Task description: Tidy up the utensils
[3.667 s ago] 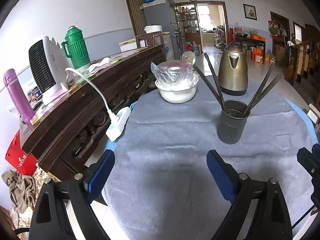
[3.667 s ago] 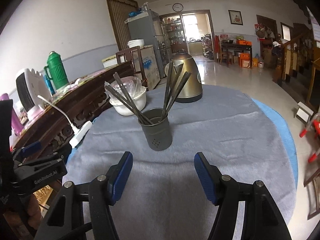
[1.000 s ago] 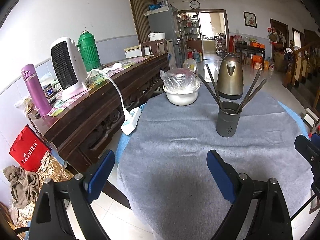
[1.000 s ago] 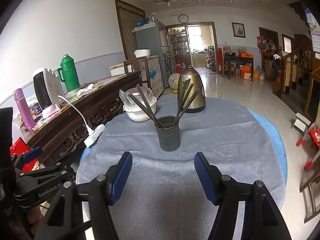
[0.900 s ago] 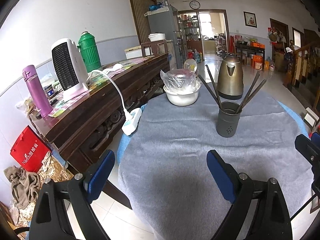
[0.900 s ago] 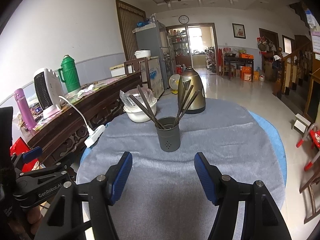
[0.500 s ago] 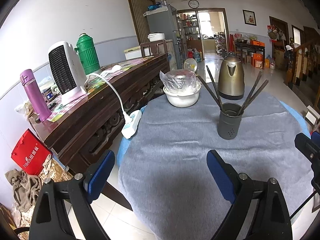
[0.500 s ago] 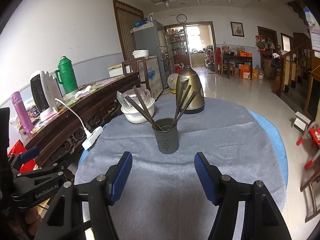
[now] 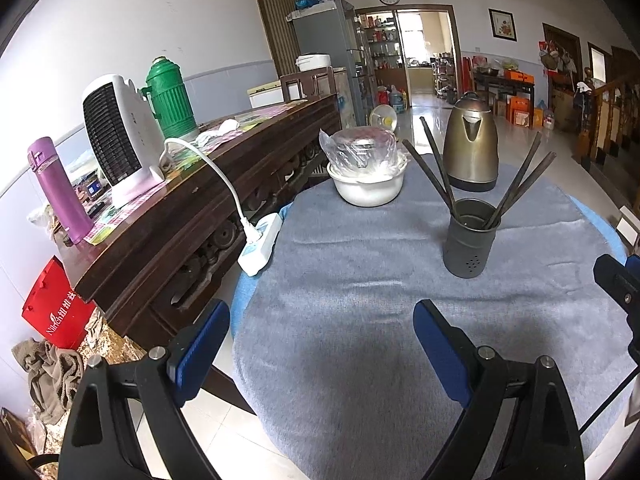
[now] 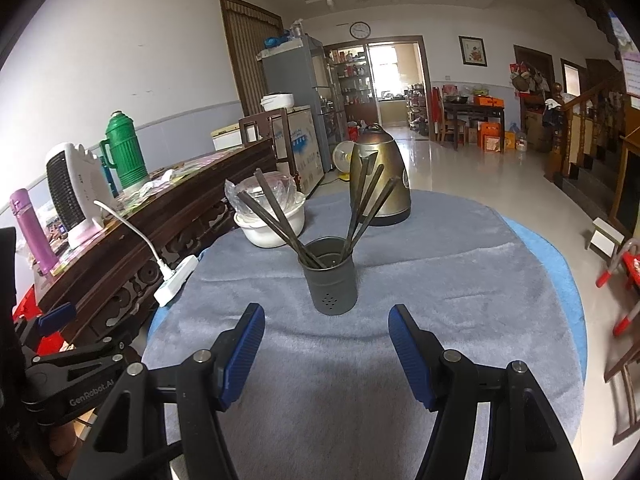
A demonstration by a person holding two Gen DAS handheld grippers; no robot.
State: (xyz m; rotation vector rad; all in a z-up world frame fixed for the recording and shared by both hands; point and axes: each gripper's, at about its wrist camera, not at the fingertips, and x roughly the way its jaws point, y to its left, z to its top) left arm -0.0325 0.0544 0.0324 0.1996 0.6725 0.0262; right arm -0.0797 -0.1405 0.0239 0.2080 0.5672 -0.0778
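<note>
Your left gripper and right gripper both hover with jaws spread wide, gripping nothing. The utensil holder stands upright on the gray-clothed counter, chopsticks fanned inside; behind the holder sit the kettle and covered bowl.

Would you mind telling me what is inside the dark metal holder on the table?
The holder contains several long dark chopsticks, fanned out and leaning on its rim. Their lower ends and the holder's bottom are hidden by its wall.
</note>
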